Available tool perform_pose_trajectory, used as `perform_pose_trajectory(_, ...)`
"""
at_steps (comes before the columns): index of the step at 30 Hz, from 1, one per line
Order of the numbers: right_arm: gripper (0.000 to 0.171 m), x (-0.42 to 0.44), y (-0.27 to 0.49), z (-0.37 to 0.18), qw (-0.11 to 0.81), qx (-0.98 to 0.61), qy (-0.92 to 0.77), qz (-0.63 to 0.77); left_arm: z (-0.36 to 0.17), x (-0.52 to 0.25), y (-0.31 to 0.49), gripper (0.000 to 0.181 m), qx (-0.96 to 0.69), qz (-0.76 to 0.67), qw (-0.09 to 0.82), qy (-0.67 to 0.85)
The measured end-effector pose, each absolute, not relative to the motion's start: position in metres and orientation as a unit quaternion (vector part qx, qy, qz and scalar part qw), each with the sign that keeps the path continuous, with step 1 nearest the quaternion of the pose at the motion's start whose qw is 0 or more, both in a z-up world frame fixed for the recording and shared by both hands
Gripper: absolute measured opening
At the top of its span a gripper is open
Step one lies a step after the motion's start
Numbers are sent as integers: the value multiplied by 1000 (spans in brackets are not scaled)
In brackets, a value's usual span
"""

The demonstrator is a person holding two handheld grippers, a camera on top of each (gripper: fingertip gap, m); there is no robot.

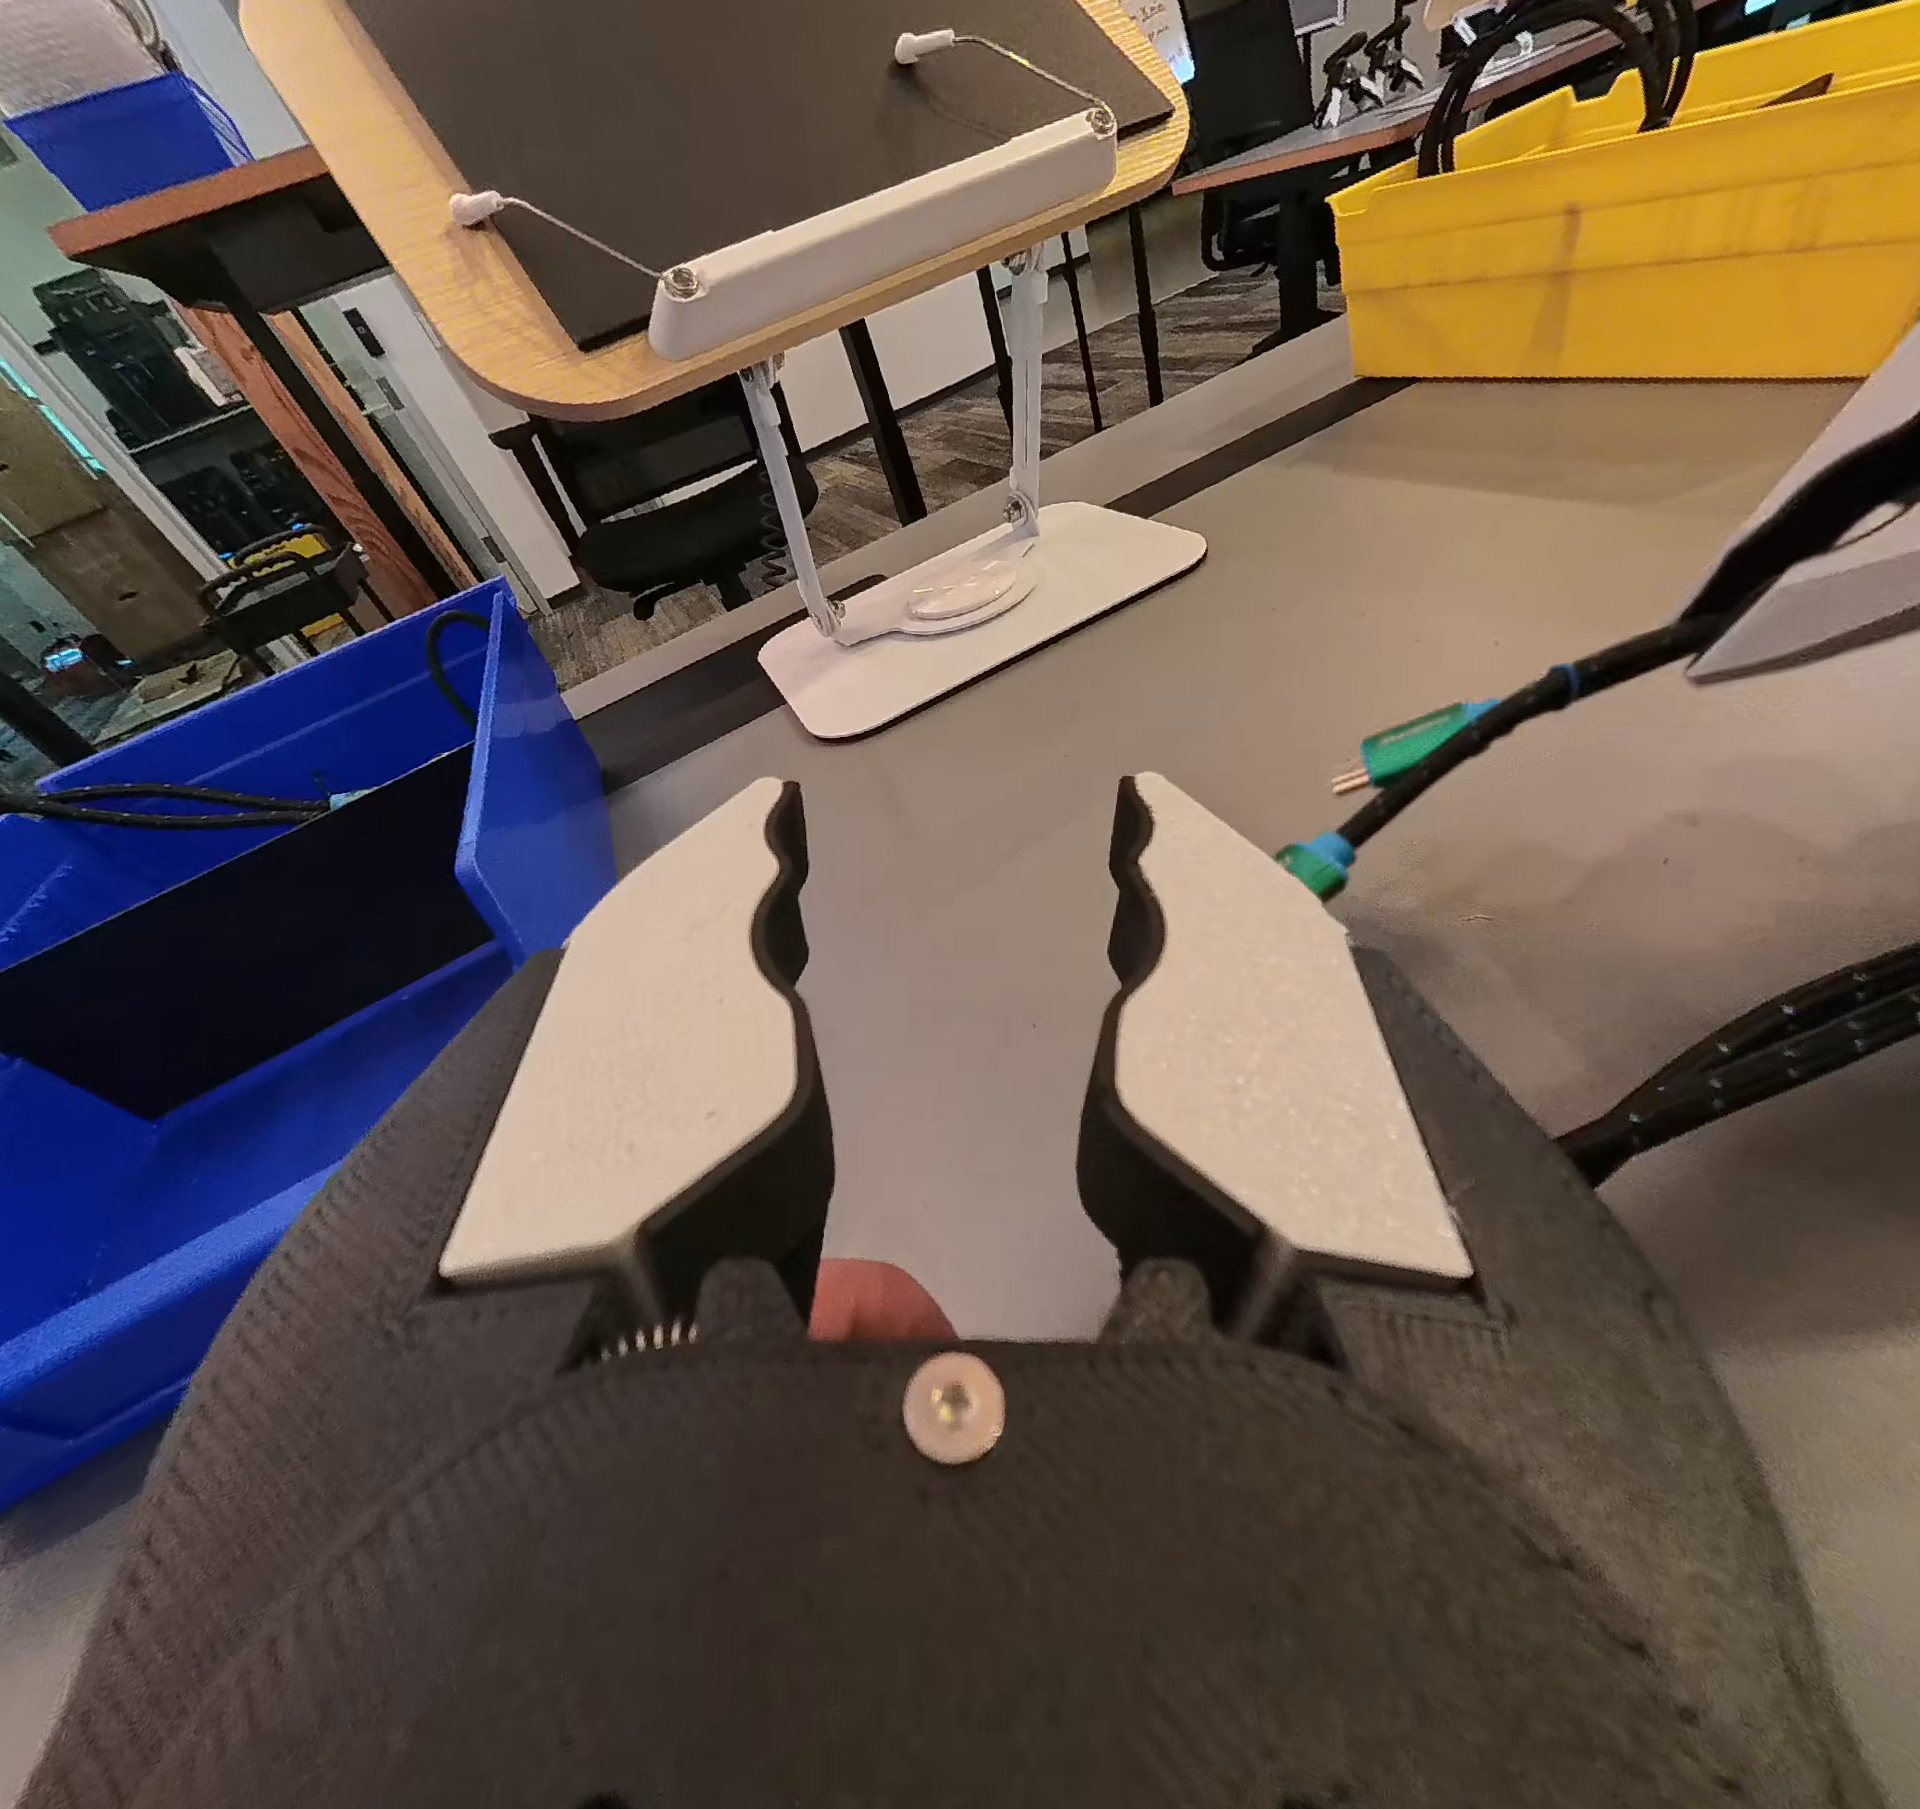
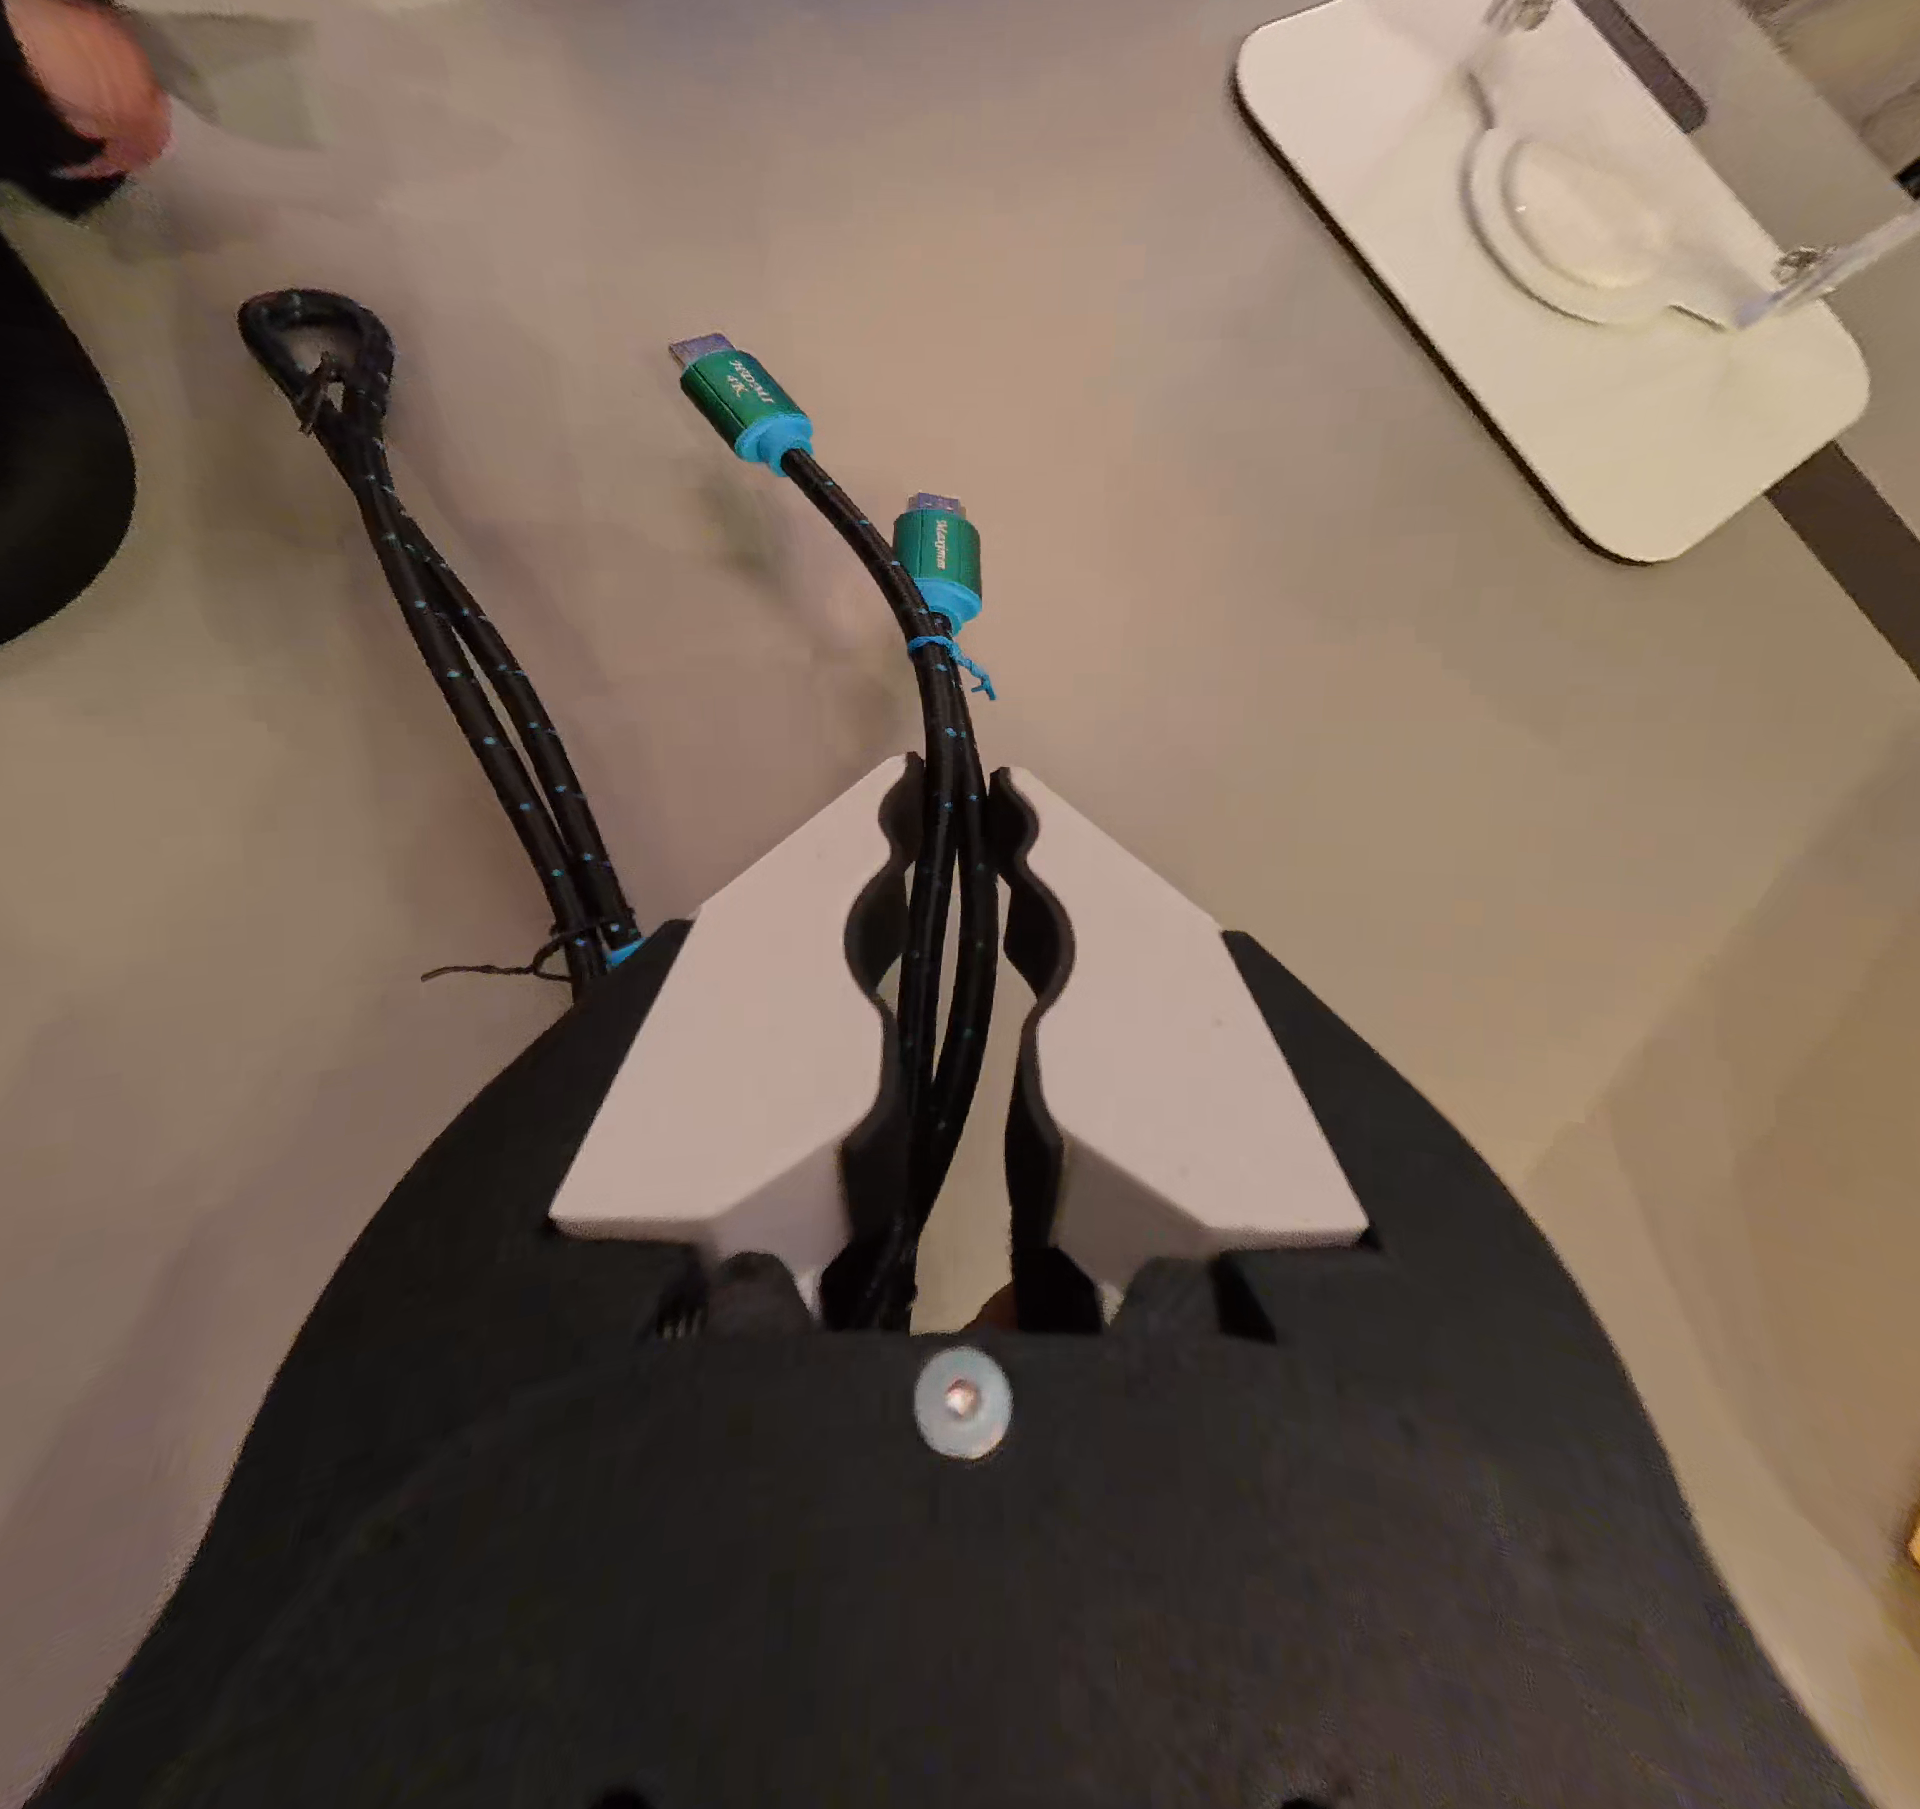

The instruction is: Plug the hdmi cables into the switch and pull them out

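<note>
HDMI cables point(image 2: 940, 886) pinched in right tongs point(image 2: 954, 772); left tongs point(image 1: 958, 803) gape.

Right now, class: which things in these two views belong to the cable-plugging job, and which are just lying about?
Job:
- HDMI cable bundle
- green plugs
- right gripper, shut on the bundle
- left gripper, open

Lying about:
- tilted stand
- blue bin
- yellow bin

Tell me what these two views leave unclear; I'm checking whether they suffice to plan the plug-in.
- Switch: in neither view, so its place is unknown.
- Cable bundle: right wrist view, its rear runs under the right gripper.
- Plug: left wrist view, partly behind the open left gripper.
- Hand: right wrist view, blurred, cut by the left edge.
- Stand base: its upper part is blurred.
</note>
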State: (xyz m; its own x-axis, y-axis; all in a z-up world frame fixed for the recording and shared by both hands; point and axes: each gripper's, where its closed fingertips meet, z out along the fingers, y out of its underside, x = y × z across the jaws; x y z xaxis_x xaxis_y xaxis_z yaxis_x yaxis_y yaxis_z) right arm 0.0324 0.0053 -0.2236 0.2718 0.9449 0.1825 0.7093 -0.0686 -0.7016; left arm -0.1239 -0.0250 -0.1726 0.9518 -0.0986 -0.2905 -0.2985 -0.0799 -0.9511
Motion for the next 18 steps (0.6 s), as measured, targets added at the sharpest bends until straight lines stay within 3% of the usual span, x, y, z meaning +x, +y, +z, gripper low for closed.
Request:
perform_pose_trajectory(8,8,57,26,-189,411,-715,-536,180,-173,-124,-26,56,-731,77,664,138)
perform_pose_trajectory(18,8,177,103,-76,539,-692,-452,162,-174,-121,-27,56,-733,79,660,145)
